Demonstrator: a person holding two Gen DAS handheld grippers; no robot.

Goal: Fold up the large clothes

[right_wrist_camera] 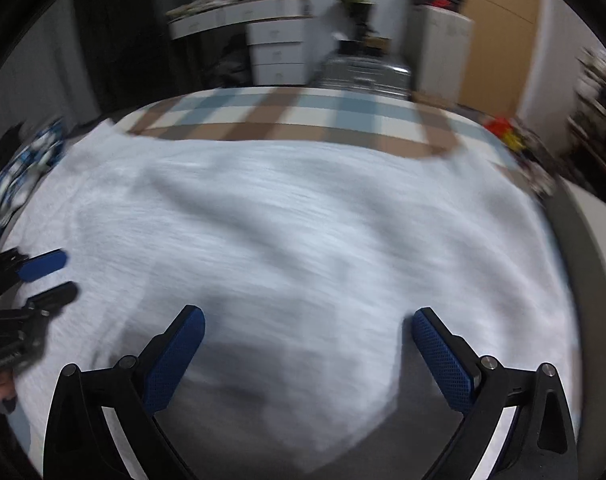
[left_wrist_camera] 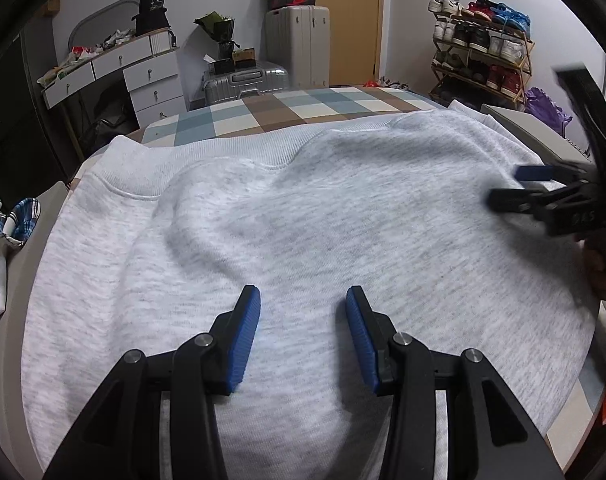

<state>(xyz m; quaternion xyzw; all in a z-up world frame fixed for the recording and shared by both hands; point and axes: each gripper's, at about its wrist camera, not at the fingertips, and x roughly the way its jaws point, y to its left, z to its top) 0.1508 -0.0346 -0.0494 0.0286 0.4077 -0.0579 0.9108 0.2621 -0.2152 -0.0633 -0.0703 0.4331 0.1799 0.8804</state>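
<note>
Sweatshirt soft, thick knit, floppy, likely bulky rather than heavy; will sag and drag if lifted by one point. Best hold: pinch doubled edge or ribbed hem, one corner per claw. Look: pale heather grey, few shallow creases, ribbed band along far side. Lies spread flat on bed, over checked blue-brown-cream cover. Left gripper released, jaws apart, nothing between, above cloth. Right gripper spread wide, empty, view blurred.
</note>
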